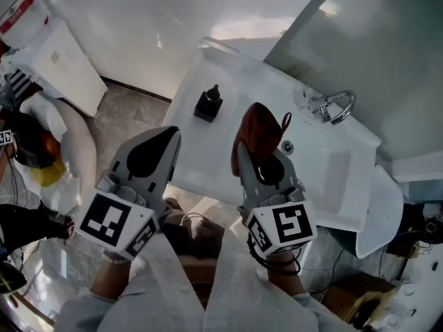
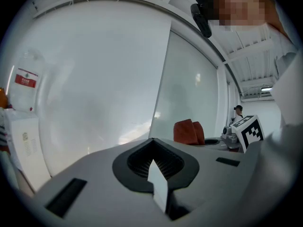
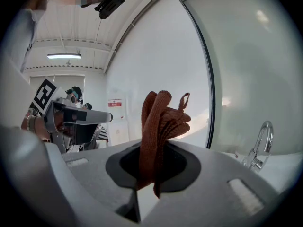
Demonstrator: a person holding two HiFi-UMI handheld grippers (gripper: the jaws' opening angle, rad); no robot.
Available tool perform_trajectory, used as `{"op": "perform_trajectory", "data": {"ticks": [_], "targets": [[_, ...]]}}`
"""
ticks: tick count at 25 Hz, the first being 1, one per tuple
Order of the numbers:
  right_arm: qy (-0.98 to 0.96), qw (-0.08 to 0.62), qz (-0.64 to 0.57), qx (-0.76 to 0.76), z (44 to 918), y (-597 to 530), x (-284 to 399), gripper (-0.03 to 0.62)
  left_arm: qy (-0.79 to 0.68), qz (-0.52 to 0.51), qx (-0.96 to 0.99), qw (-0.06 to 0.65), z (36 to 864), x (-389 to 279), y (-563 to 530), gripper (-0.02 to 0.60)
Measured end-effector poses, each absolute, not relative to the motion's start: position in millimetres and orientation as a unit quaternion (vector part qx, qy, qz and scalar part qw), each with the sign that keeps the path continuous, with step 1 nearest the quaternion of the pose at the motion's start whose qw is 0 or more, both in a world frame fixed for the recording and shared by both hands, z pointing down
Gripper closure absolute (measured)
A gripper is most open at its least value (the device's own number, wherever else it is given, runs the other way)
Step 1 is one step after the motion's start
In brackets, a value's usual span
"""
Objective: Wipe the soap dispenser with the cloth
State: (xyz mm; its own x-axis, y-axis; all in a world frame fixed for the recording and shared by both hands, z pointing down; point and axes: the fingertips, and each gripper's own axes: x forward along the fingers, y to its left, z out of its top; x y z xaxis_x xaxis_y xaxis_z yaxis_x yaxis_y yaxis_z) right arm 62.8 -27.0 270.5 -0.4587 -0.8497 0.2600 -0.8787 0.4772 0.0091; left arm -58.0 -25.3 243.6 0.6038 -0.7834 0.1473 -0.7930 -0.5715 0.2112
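Observation:
A black soap dispenser (image 1: pixel 208 104) stands on the left part of the white sink counter (image 1: pixel 208 164), beyond both grippers and untouched. My right gripper (image 1: pixel 252 159) is shut on a rust-red cloth (image 1: pixel 257 131), which sticks up out of the jaws in folds with a small loop at the top. The right gripper view shows the cloth (image 3: pixel 160 122) clamped between the jaws of that gripper (image 3: pixel 152 151). My left gripper (image 1: pixel 169 135) hovers over the counter's front left edge, short of the dispenser. Its jaws meet with nothing between them (image 2: pixel 152 143). The cloth (image 2: pixel 188 131) shows to its right.
A chrome tap (image 1: pixel 337 106) and a drain hole (image 1: pixel 287 146) lie to the right on the sink. A mirror (image 1: pixel 374 40) rises behind it. White bags and clutter (image 1: pixel 48 151) sit on the floor at the left.

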Motion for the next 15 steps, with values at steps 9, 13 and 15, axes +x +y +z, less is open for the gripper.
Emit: {"op": "perform_trajectory", "data": {"ticks": [9,13,15], "targets": [[-0.816,0.132,0.064,0.559,283.8,-59.5,50.0,0.539,-0.39,0.023,0.912,0.126,252.6,-75.7,-65.3,0.577],[-0.802,0.158,0.048,0.573,297.9,-79.3,44.8,0.539,-0.375,0.022,0.918,0.128,257.2,-84.7,-77.2,0.577],[-0.797,0.178,0.036,0.576,306.4,-90.2,38.7,0.539,-0.369,0.022,0.92,0.129,259.3,-91.5,-81.0,0.577]]}}
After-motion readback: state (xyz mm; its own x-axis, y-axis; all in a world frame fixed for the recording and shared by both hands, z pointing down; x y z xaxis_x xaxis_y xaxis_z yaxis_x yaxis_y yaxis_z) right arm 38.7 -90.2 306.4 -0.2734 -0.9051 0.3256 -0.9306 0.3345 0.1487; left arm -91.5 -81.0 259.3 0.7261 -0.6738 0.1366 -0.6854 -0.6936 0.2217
